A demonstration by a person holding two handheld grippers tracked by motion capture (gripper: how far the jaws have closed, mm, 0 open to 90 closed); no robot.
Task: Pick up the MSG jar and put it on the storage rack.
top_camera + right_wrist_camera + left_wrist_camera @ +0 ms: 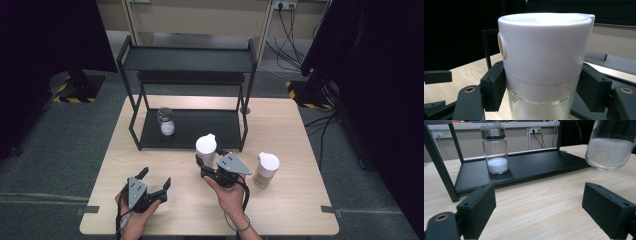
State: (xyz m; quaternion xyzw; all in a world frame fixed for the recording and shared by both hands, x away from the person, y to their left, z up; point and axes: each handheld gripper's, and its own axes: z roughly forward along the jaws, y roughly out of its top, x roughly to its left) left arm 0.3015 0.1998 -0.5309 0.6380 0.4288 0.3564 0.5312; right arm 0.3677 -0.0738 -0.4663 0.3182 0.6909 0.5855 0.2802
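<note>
While the right claw (210, 161) clenched the white-capped jar (206, 148) just below its cap, that jar hung just before the black rack's (187, 60) front edge, lifted off the tabletop (290, 130). Inside the rack, on its lower shelf (536, 166), a foil-topped jar (496, 150) stood toward the left, with bare shelf to its right. Nearer the person than the rack, the left claw (156, 181) rested released over open wood. Right of the rack, a tan-filled jar (265, 170) stood apart.
</note>
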